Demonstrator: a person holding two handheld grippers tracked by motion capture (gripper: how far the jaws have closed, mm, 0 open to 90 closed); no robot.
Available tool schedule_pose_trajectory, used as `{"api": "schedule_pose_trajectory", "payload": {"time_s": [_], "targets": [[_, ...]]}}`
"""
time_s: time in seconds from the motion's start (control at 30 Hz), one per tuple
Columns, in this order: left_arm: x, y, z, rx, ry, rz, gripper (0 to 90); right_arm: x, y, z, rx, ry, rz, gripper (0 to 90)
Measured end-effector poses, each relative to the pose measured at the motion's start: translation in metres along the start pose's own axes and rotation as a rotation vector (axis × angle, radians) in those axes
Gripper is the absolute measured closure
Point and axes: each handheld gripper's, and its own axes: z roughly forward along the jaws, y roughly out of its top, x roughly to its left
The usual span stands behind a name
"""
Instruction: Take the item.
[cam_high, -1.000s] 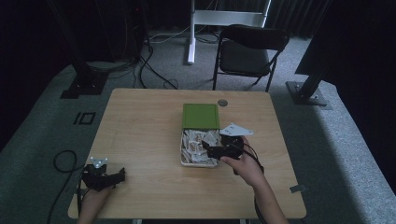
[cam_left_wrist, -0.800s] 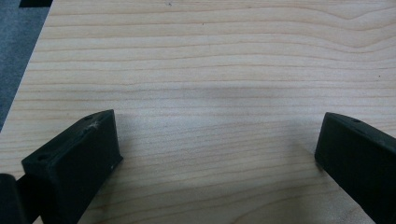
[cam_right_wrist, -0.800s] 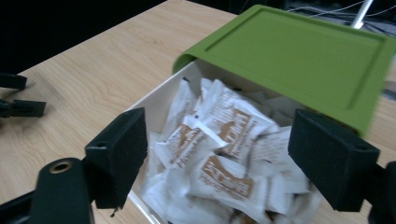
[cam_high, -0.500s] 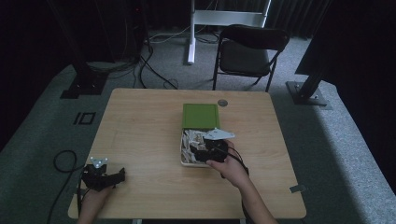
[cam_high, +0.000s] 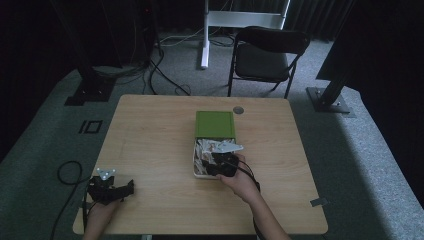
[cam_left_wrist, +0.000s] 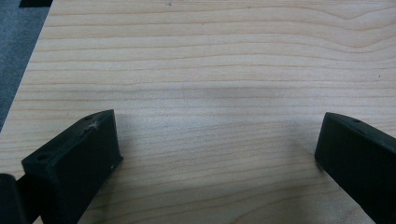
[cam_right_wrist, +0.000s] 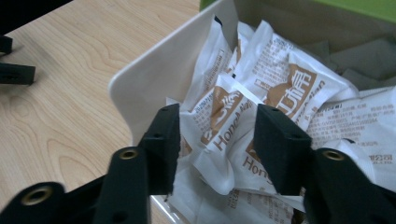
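Observation:
A white box (cam_high: 196, 161) with its green lid (cam_high: 215, 124) folded back stands mid-table, holding several white and brown snack packets (cam_high: 206, 148). My right gripper (cam_high: 214, 165) reaches down into the box's near end. In the right gripper view it (cam_right_wrist: 215, 126) is open, its jaws either side of one packet (cam_right_wrist: 223, 117) lying on the pile, next to the box's white wall (cam_right_wrist: 159, 79). My left gripper (cam_high: 126, 188) rests open on the table's front left corner; between its jaws (cam_left_wrist: 217, 154) there is bare wood.
A small dark disc (cam_high: 238, 110) lies on the table (cam_high: 150, 140) behind the lid. A black folding chair (cam_high: 267, 50) stands beyond the far edge. Cables trail on the floor at left (cam_high: 65, 172).
My right gripper has moved left from beside the box to over it and lowered into the packets. The left gripper has stayed put.

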Motion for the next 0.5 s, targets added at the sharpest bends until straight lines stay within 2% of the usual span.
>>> {"api": "schedule_pose_trajectory", "payload": {"time_s": [0.07, 0.23, 0.33, 0.5], "targets": [[0.0, 0.0, 0.0, 0.0, 0.0, 0.0, 0.7, -0.001, -0.001, 0.0014, 0.007, -0.005, 0.001, 57.3], [0.0, 0.0, 0.0, 0.0, 0.0, 0.0, 0.7, -0.0047, 0.0011, 0.0007, 0.023, 0.002, 0.038, 75.1], [0.0, 0.0, 0.0, 0.0, 0.0, 0.0, 0.7, -0.0062, 0.0031, -0.0008, 0.034, 0.01, 0.047, 78.0], [0.0, 0.0, 0.0, 0.001, 0.001, 0.001, 0.7, -0.0072, 0.0044, -0.0059, 0.007, 0.01, 0.049, 79.3]]}}
